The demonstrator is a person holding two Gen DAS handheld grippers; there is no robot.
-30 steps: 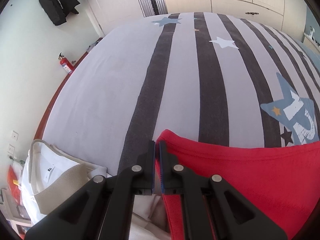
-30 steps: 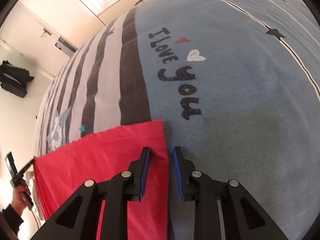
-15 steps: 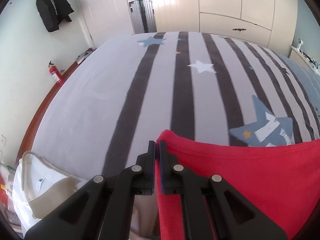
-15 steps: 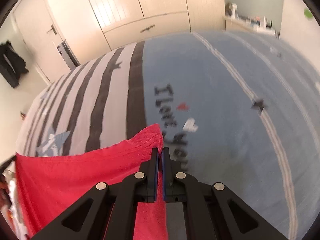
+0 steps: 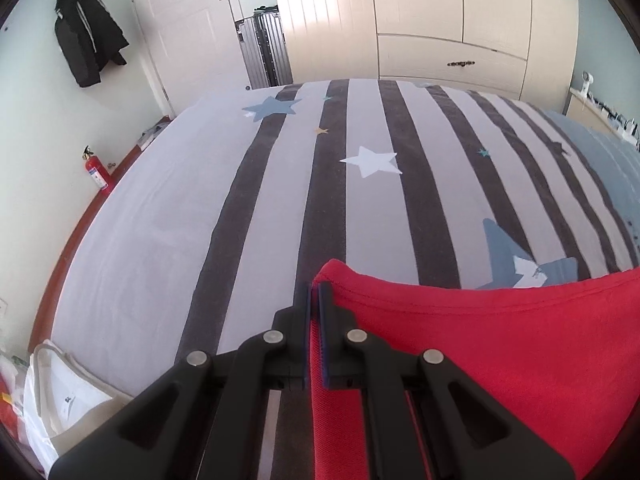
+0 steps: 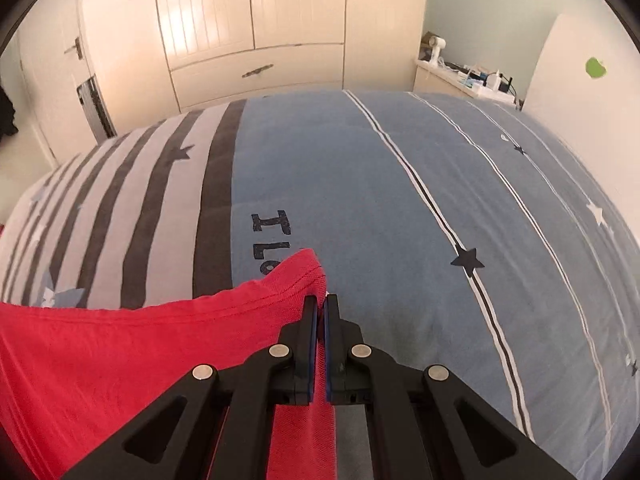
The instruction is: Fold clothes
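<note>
A red garment [image 5: 500,340] hangs stretched between my two grippers above the bed. In the left wrist view my left gripper [image 5: 314,292] is shut on its left corner, and the hemmed edge runs off to the right. In the right wrist view the same red garment [image 6: 132,344] spreads left from my right gripper [image 6: 321,304], which is shut on the other corner. Both pinched corners stick up just past the fingertips. The cloth's lower part is hidden under the gripper arms.
The bed cover has grey and dark stripes [image 5: 360,184] on the left and blue cloth with lettering [image 6: 360,200] on the right. A folded white garment [image 5: 60,396] lies at the bed's near left corner. Cupboards [image 6: 256,32], a door [image 5: 180,28] and a red extinguisher [image 5: 96,172] line the room.
My right gripper closed on the red garment's right corner and lifted it off the bed, tilting up. My left gripper rose and moved with its corner still held.
</note>
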